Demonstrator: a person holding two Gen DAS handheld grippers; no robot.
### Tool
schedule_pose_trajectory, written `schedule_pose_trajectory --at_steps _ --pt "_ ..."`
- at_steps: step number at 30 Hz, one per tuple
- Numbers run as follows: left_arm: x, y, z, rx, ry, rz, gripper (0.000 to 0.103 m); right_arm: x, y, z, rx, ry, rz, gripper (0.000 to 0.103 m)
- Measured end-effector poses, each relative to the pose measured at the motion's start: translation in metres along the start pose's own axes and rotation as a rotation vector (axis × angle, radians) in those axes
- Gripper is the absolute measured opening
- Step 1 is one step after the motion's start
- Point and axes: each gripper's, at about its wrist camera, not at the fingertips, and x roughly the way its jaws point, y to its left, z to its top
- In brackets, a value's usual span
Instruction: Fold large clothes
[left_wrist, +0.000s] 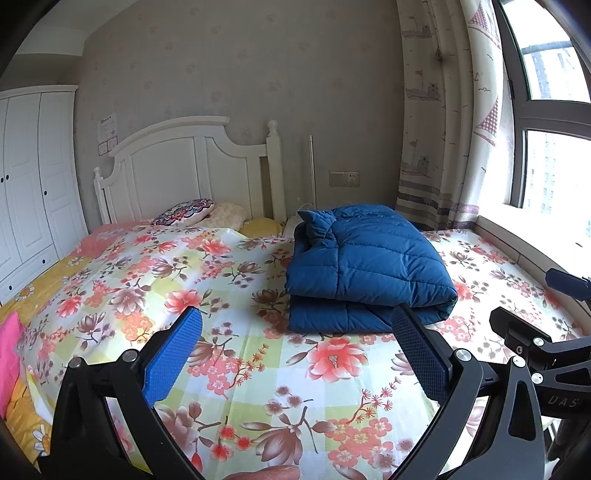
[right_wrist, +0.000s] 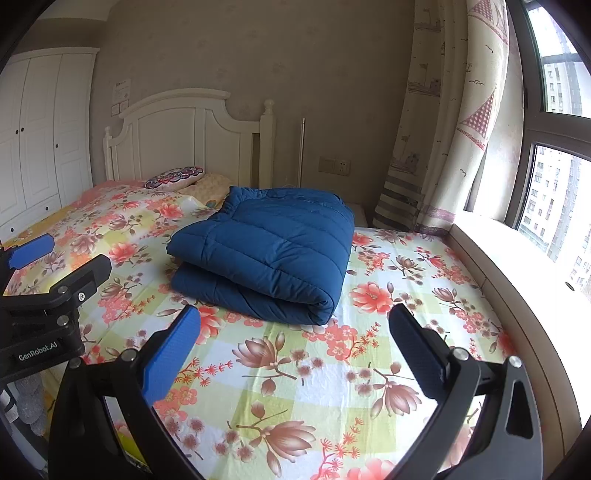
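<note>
Folded blue quilted down jacket (left_wrist: 364, 266) lying on floral bedsheet (left_wrist: 221, 354). Left gripper (left_wrist: 295, 347) spread wide, empty. Right gripper (right_wrist: 293, 339) likewise splayed, short of jacket.

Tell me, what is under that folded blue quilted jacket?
The folded blue quilted jacket lies on the floral bedsheet, which shows all around it. Whatever sits directly beneath or inside its folds is covered.

Wardrobe (left_wrist: 29, 184) cut by the left edge; wall paper (left_wrist: 107, 125) print too small.
</note>
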Motion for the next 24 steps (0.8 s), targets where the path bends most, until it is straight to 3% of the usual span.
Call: schedule_pose_trajectory --at_steps 12,22,24 --pt "0.004 0.0 -0.001 0.0 0.0 0.002 0.099 0.006 -0.001 -0.004 -0.014 0.019 0.012 0.101" --pt "0.03 -0.011 -0.006 -0.005 -0.003 -0.046 0.099 0.047 -0.005 -0.015 -0.015 0.107 0.028 0.101" --pt "0.048 -0.018 -0.007 0.035 0.032 -0.071 0.099 0.062 -0.01 -0.019 -0.004 0.141 0.026 0.101"
